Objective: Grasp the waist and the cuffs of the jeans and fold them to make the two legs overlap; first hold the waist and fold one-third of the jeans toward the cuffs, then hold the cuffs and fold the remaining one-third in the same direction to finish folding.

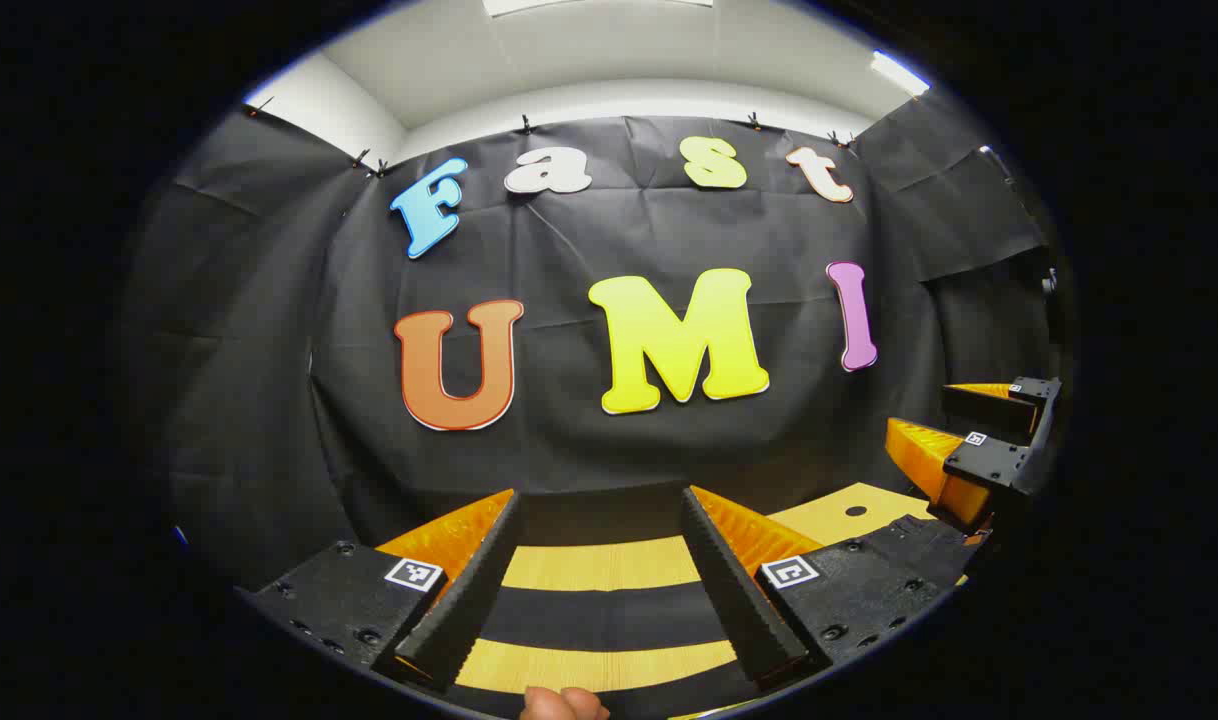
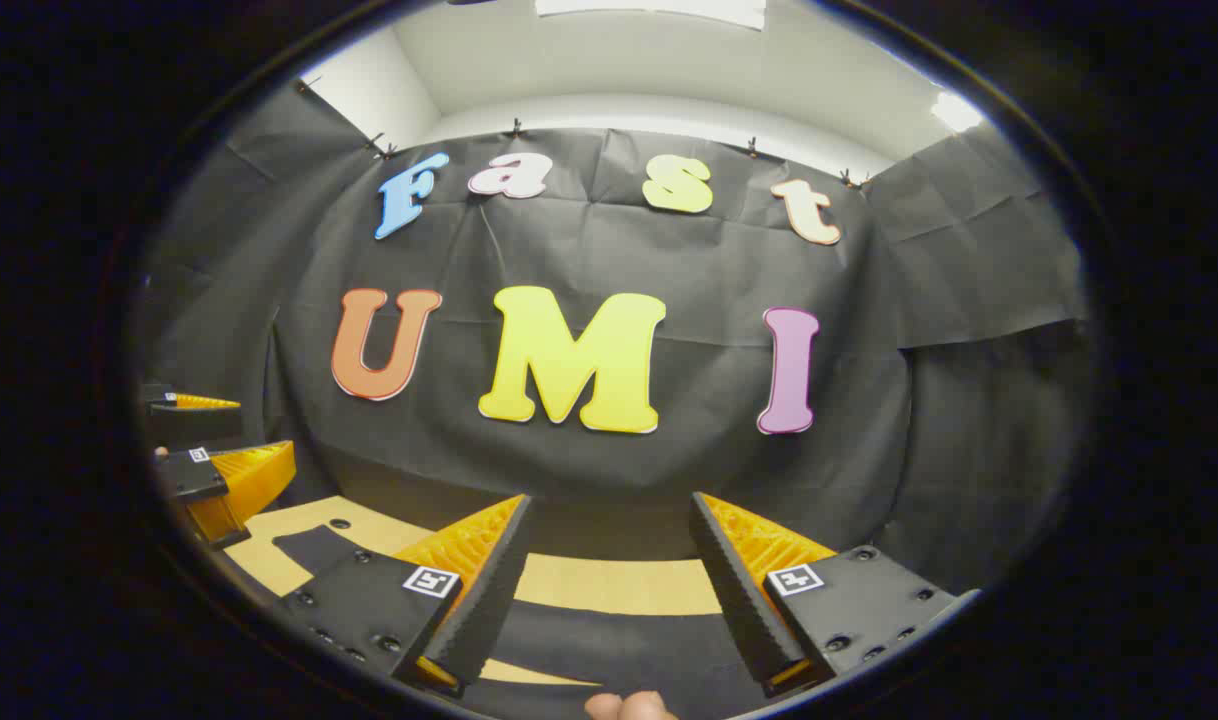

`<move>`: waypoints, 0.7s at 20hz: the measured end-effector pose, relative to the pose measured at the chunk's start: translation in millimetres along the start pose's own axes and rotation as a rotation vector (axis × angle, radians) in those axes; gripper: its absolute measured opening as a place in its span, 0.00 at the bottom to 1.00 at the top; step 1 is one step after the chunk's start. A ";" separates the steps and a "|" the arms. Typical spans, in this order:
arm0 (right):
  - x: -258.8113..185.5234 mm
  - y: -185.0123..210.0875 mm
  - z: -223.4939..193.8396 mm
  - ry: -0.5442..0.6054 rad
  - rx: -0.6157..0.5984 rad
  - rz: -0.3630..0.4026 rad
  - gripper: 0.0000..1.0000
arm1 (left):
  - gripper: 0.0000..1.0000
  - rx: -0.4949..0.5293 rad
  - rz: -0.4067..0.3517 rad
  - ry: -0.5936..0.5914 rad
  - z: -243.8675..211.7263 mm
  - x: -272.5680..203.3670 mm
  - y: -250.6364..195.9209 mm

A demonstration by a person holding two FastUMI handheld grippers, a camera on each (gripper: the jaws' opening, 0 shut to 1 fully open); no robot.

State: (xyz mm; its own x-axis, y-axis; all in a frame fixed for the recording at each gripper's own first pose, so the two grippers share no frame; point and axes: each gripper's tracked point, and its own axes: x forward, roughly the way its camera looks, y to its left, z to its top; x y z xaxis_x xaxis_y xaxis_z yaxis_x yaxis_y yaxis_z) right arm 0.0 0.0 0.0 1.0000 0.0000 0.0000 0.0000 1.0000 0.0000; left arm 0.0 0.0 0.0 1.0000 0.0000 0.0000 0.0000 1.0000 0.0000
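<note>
My left gripper (image 1: pixel 601 495) stands open above the table, its two black-padded orange fingers (image 1: pixel 469 590) spread wide with nothing between them. In the same view my right gripper (image 1: pixel 969 425) hovers at the far right, also with its fingers apart. The right gripper view has my right gripper (image 2: pixel 611 500) open and empty, pointing at the black back wall. My left gripper (image 2: pixel 204 440) is at that view's left edge, open too. Both are held level, side by side, a little above the tabletop.
The yellow wooden table (image 1: pixel 599 565) has dark bands across it; I cannot tell what they are. Black cloth walls close in the back and sides. A person's fingertip (image 1: pixel 564 703) pokes in at the bottom edge, and another fingertip (image 2: pixel 629 706) does the same.
</note>
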 end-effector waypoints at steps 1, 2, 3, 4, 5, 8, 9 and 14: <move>-1.4 0.9 -0.6 0.003 0.008 0.003 0.93 | 1.00 -0.007 -0.001 0.005 -2.1 -0.7 0.7; -2.4 2.1 -3.3 0.010 0.014 0.002 0.93 | 1.00 -0.010 0.000 0.008 -3.3 -0.8 1.7; -4.1 2.5 -9.7 0.028 0.018 0.000 0.93 | 1.00 -0.008 0.001 0.015 -6.1 -2.6 2.7; -5.6 3.2 -14.9 0.047 0.022 0.001 0.94 | 1.00 -0.005 0.004 0.022 -8.3 -3.6 3.6; -7.5 4.7 -17.9 0.057 0.025 0.001 0.96 | 1.00 -0.006 0.004 0.026 -10.4 -6.4 5.5; -8.3 3.9 -17.0 0.057 0.024 -0.005 0.93 | 1.00 -0.010 0.003 0.035 -14.8 -8.6 8.6; -8.1 3.8 -17.1 0.056 0.023 -0.007 0.93 | 1.00 -0.009 0.005 0.040 -16.1 -8.2 9.9; -8.3 10.1 -15.3 0.051 0.015 0.010 0.96 | 1.00 -0.016 0.023 0.041 -14.2 -7.9 19.1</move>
State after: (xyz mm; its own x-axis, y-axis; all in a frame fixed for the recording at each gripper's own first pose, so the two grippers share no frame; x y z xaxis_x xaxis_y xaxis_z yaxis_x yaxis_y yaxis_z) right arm -8.3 10.1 -15.3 0.9987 0.0099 -0.0507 -0.0091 0.9998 0.0156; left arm -7.9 19.1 -14.2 0.9989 0.0230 -0.0408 -0.0236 0.9996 -0.0154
